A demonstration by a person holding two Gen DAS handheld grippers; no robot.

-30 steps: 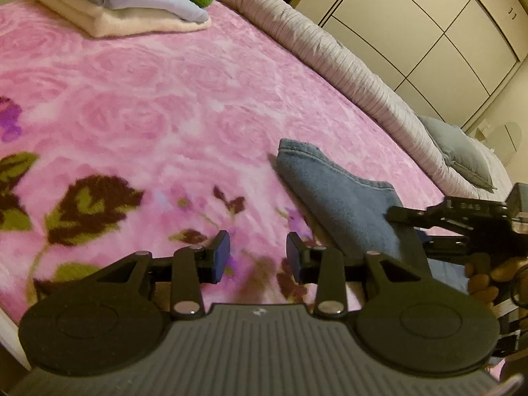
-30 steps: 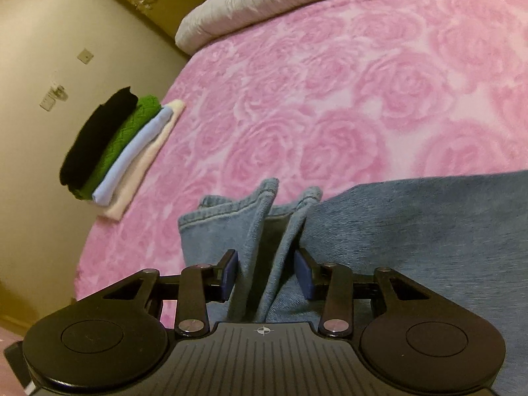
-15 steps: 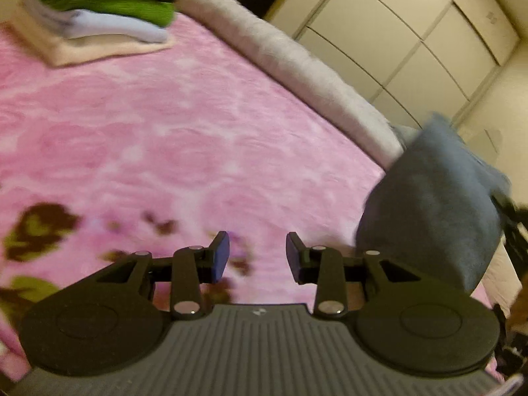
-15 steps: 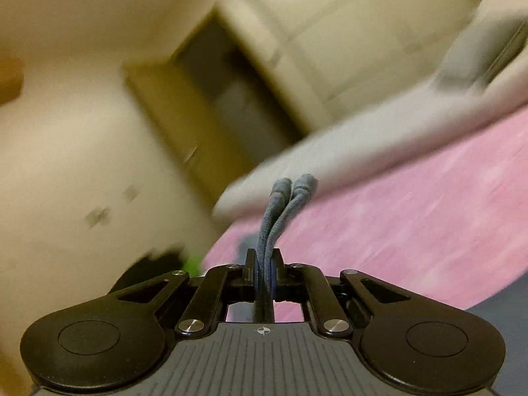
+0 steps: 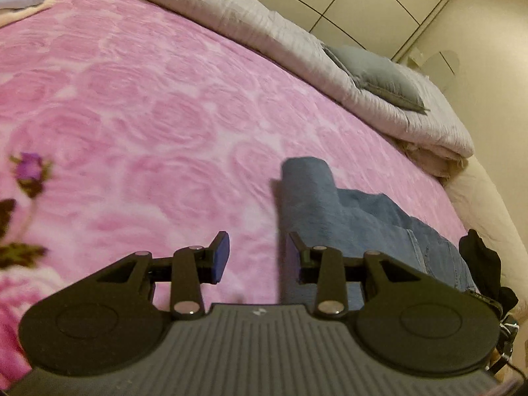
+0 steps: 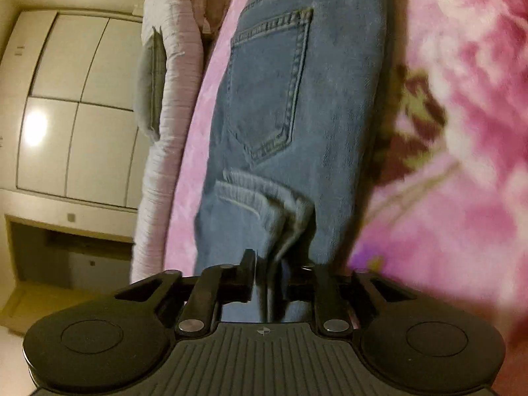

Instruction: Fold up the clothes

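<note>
Folded blue jeans (image 5: 333,204) lie on a pink rose-patterned blanket (image 5: 148,105), their folded end pointing toward a rolled grey duvet (image 5: 250,23) and a grey pillow (image 5: 376,76). The left gripper (image 5: 257,255) hovers above the blanket, jaws apart and empty, its right finger just over the denim's edge.

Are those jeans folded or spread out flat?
Folded: the jeans lie doubled on the pink blanket, leg hems over the seat.
</note>
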